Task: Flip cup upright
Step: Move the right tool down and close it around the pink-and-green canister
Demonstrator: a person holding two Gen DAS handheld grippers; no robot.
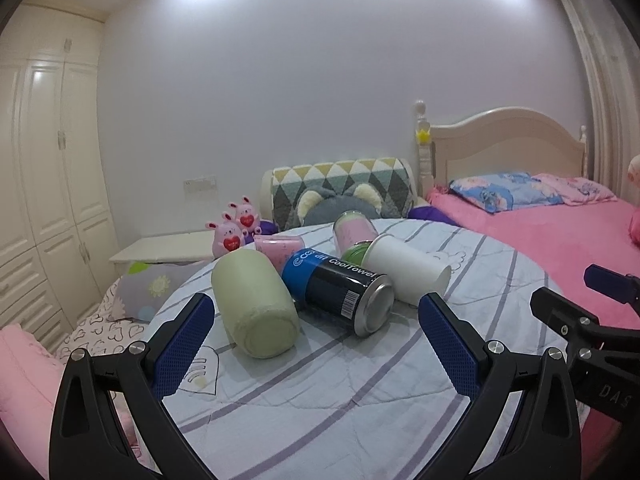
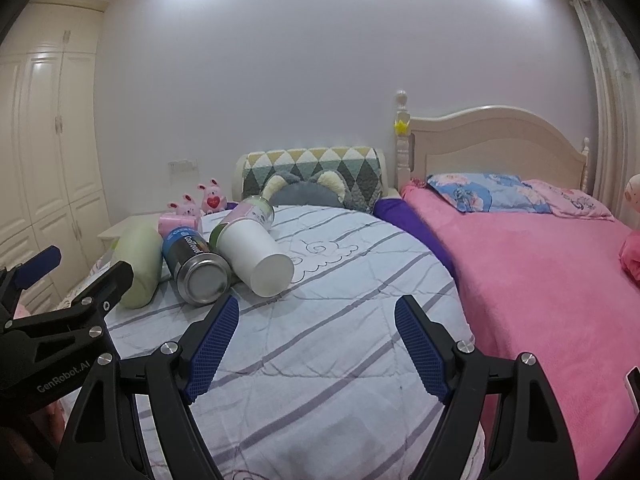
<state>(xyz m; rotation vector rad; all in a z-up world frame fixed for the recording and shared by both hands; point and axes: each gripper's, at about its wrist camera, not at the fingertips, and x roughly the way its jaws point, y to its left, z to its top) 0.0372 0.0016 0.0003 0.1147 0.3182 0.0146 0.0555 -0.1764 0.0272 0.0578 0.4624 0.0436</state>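
Lying sideways: smooth white cup (image 2: 256, 258), metal can (image 2: 196, 266), quilted bedspread (image 2: 320, 320)

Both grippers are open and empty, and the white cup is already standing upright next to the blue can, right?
Not quite. The white cup lies on its side on the striped quilt, touching the blue can, as the right wrist view shows. The rest holds: the left gripper and right gripper are open and empty.
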